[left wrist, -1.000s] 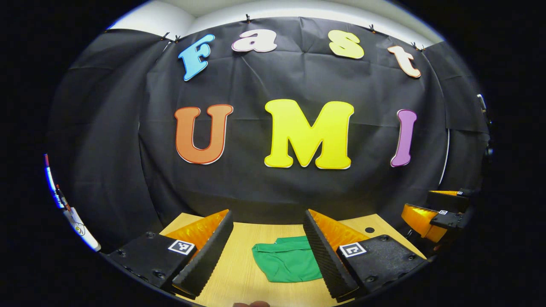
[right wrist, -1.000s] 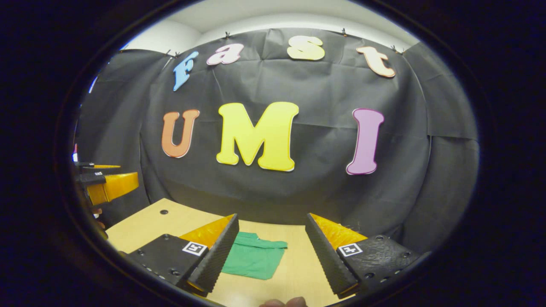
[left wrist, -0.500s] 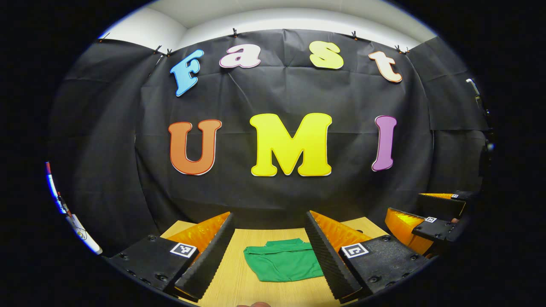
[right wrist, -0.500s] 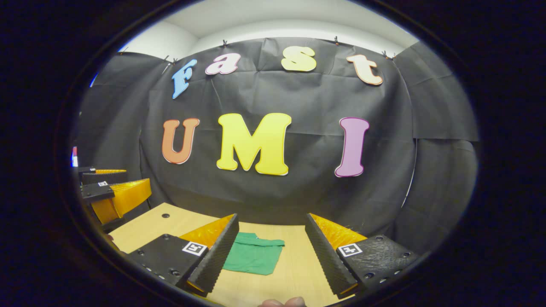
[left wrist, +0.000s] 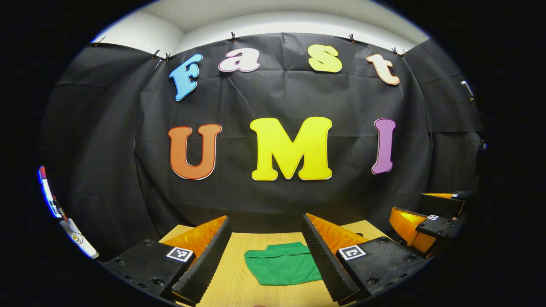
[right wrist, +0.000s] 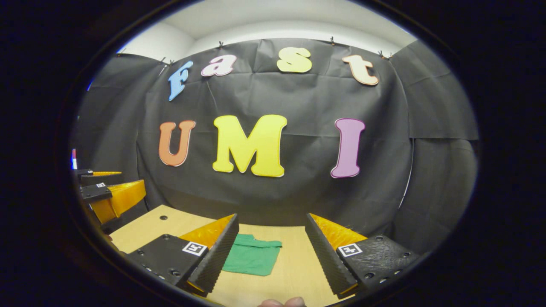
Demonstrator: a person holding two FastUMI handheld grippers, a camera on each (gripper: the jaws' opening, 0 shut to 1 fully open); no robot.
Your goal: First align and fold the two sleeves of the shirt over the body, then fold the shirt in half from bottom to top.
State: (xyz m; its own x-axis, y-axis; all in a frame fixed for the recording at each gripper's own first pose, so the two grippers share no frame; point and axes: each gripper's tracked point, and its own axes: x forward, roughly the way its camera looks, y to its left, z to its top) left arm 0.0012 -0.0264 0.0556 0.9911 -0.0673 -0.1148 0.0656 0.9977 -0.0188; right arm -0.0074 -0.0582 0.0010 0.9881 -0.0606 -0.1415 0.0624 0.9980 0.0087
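**Green shirt folded up on the desk, both claws spread and off it**

So the shirt point(left wrist: 282, 267) is a compact green bundle lying flat on the wooden desk point(left wrist: 239, 281), toward the far edge by the black cloth wall point(left wrist: 273, 102). In the left gripper view its collar end faces the wall, and the bundle runs a bit wider than deep, so the long axis goes side to side.

The left claw point(left wrist: 266, 260) is spread wide, holding nothing, raised above the desk. Same for the right claw point(right wrist: 271, 256): released, fingers apart, and the shirt point(right wrist: 251, 260) peeks out beside its left finger.

Bare wood surrounds the shirt on the near side and to the right. There's a small round hole point(right wrist: 163, 217) in the desk near the far left corner.

Each finger has a little square marker tag; no readable writing there.
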